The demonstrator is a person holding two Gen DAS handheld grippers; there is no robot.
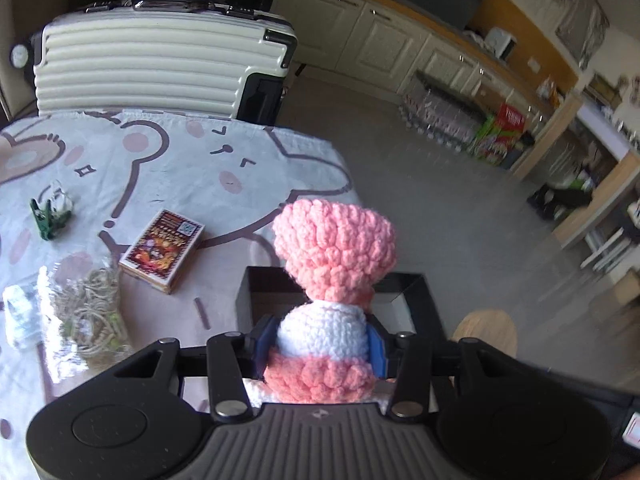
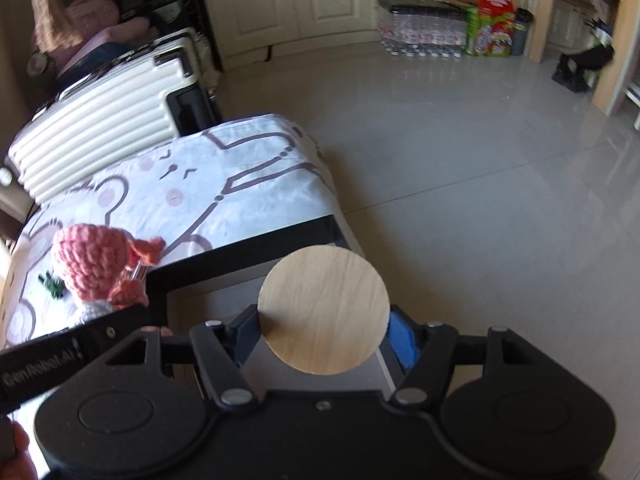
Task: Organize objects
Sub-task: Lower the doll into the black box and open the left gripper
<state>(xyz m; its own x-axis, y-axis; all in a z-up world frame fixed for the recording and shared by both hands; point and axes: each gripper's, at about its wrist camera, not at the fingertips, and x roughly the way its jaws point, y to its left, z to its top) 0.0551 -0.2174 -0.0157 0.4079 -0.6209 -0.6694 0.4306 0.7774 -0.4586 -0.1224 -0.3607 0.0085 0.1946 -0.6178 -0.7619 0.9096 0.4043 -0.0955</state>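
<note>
My left gripper is shut on a pink and white crochet doll and holds it over the near left edge of a black open box. The doll also shows in the right wrist view. My right gripper is shut on a round wooden disc and holds it above the same black box. The disc shows at the right in the left wrist view.
On the bear-print tablecloth lie a card box, a green clip, a bag of twine and a clear packet. A white suitcase stands behind the table. Grey floor lies to the right.
</note>
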